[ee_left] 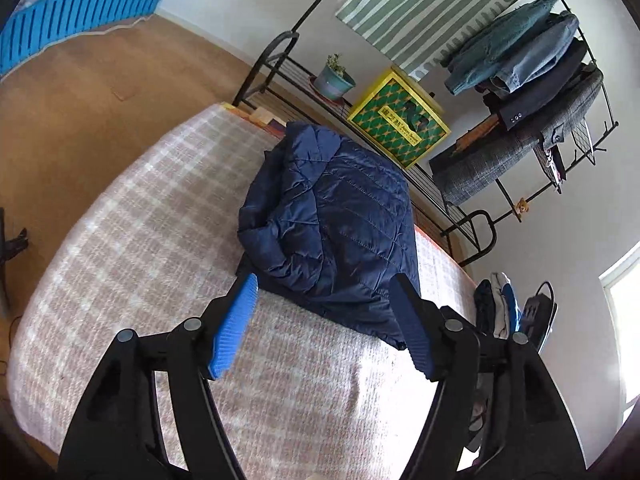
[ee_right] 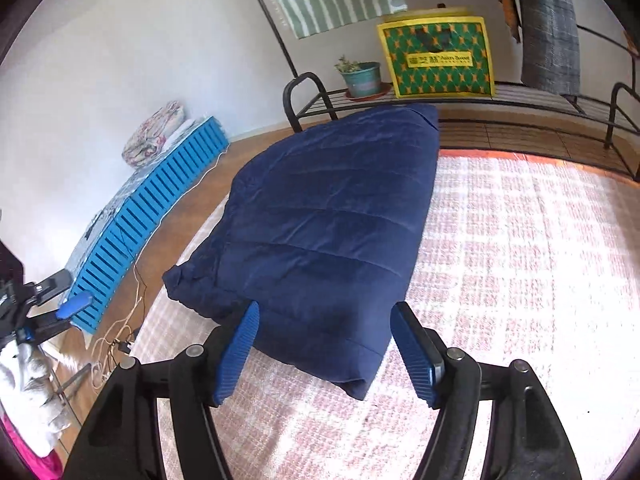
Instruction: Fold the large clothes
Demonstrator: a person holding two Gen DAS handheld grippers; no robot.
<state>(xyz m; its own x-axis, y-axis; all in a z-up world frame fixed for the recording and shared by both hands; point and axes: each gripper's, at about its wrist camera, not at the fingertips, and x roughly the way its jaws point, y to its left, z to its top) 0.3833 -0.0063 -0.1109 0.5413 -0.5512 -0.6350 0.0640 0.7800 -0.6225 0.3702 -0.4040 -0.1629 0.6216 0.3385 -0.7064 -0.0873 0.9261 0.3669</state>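
A navy quilted puffer jacket [ee_left: 332,216] lies folded into a compact bundle on a table covered by a pink and white checked cloth [ee_left: 140,240]. It also shows in the right wrist view [ee_right: 320,232] as a smooth folded rectangle. My left gripper [ee_left: 324,288] is open with its blue pads either side of the jacket's near edge, holding nothing. My right gripper [ee_right: 324,316] is open, its fingers straddling the jacket's near end just above the cloth [ee_right: 520,280].
A black metal rack [ee_left: 280,64] stands behind the table with a potted plant [ee_left: 334,78], a yellow-green box [ee_left: 400,120] and hanging clothes [ee_left: 532,80]. A blue slatted crate [ee_right: 152,216] and cables [ee_right: 120,332] lie on the wooden floor at left.
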